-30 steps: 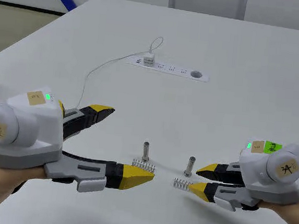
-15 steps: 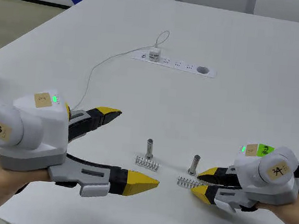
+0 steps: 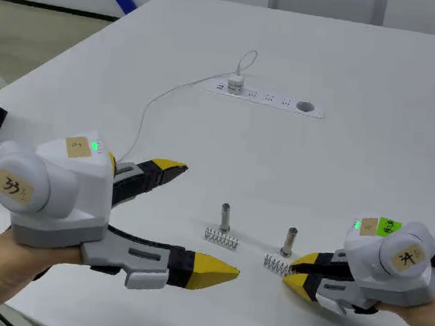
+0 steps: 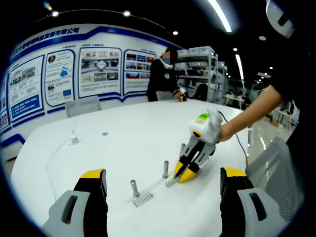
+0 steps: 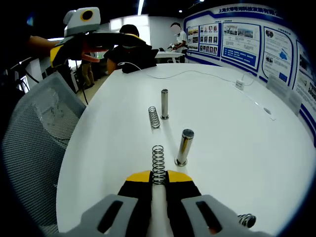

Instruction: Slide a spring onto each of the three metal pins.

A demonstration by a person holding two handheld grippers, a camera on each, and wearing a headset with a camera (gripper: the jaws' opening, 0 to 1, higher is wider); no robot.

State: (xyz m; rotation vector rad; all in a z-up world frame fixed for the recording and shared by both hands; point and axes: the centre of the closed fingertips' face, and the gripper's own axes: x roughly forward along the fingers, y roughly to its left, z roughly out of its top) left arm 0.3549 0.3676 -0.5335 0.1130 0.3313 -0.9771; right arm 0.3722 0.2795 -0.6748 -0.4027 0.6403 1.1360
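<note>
- The right gripper (image 5: pixel 158 177) is seen shut on the near end of a spring (image 5: pixel 158 160). The rest of the coil juts straight forward from between the yellow tips.
- The spring's long axis is laid flat, low over the tabletop (image 3: pixel 354 167), in line with the jaws. The near pin (image 5: pixel 184 147) stands upright, so the two axes are crossed at roughly a right angle.
- In the right gripper view the near pin is placed just beside the spring's free end, slightly to its right, apart from it by a small gap. In the head view it stands just behind the coil.
- It is judged that the spring must be lifted, tipped upright and its open end brought over the pin's top. The right gripper is much the nearer to this pin.
- The left gripper (image 3: pixel 211 219) is held wide open with nothing between its jaws, off to the left of the work.
- A far pin (image 5: pixel 164 103) is seen upright with a far spring (image 5: pixel 154 117) lying flat just beside its foot. A third spring (image 5: pixel 245 219) is glimpsed by the right gripper's body.
- Against the picture of a second ago, the right gripper's jaws, then slightly parted about the spring's end, are now closed on it.
- The pins and the far spring are found in the same places relative to one another. The general shift of the picture is put down to the camera.
</note>
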